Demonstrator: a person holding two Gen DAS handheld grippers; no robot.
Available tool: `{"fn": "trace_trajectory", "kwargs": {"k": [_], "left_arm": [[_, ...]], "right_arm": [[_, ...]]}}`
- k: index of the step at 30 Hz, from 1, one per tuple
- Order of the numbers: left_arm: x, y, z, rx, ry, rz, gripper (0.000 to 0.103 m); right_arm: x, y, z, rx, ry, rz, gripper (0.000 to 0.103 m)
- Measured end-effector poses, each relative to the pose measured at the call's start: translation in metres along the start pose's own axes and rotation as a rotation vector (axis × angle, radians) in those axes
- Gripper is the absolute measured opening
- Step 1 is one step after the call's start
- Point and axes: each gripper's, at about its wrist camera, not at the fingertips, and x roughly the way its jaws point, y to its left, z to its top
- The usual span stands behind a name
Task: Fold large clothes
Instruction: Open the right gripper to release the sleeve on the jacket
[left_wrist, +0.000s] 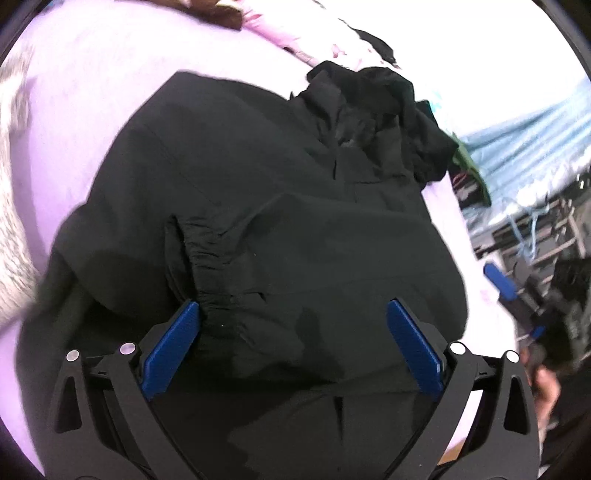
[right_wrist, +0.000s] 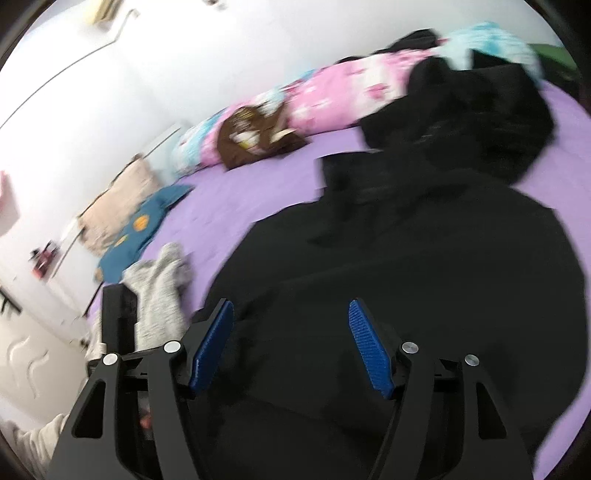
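Where it is spread over the purple bedsheet (right_wrist: 236, 195), a black jacket (left_wrist: 258, 206) is seen partly folded, its gathered cuff (left_wrist: 210, 258) at centre left. Both the left gripper (left_wrist: 291, 347) and right gripper (right_wrist: 291, 343) are held apart above it, nothing clamped.

A large black jacket (left_wrist: 258, 206) lies spread across the purple bed sheet, partly folded: one sleeve is laid over the body, its gathered elastic cuff (left_wrist: 207, 266) on top. The collar end sits bunched and rumpled at the far side, near the pink floral bedding.
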Motion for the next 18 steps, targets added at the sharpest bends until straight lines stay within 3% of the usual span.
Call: {"fn": "trace_trajectory", "kwargs": {"k": [2, 10, 13, 15, 18], "left_arm": [[0.002, 0.005, 0.002, -0.047, 0.018, -0.030, 0.097], [0.009, 0.027, 0.003, -0.161, 0.105, -0.001, 0.095], [0.013, 0.025, 0.006, -0.126, 0.118, 0.054, 0.084], [0.013, 0.024, 0.008, -0.086, 0.116, 0.120, 0.069], [0.020, 0.020, 0.012, -0.031, 0.139, 0.140, 0.066]], "right_arm": [[-0.012, -0.019, 0.000, 0.039, -0.013, -0.016, 0.065], [-0.043, -0.067, -0.006, 0.113, -0.041, -0.063, 0.065], [-0.046, -0.074, -0.008, 0.111, -0.037, -0.083, 0.065], [-0.049, -0.079, -0.009, 0.108, -0.032, -0.092, 0.065], [-0.049, -0.081, -0.010, 0.110, -0.027, -0.095, 0.065]]}}
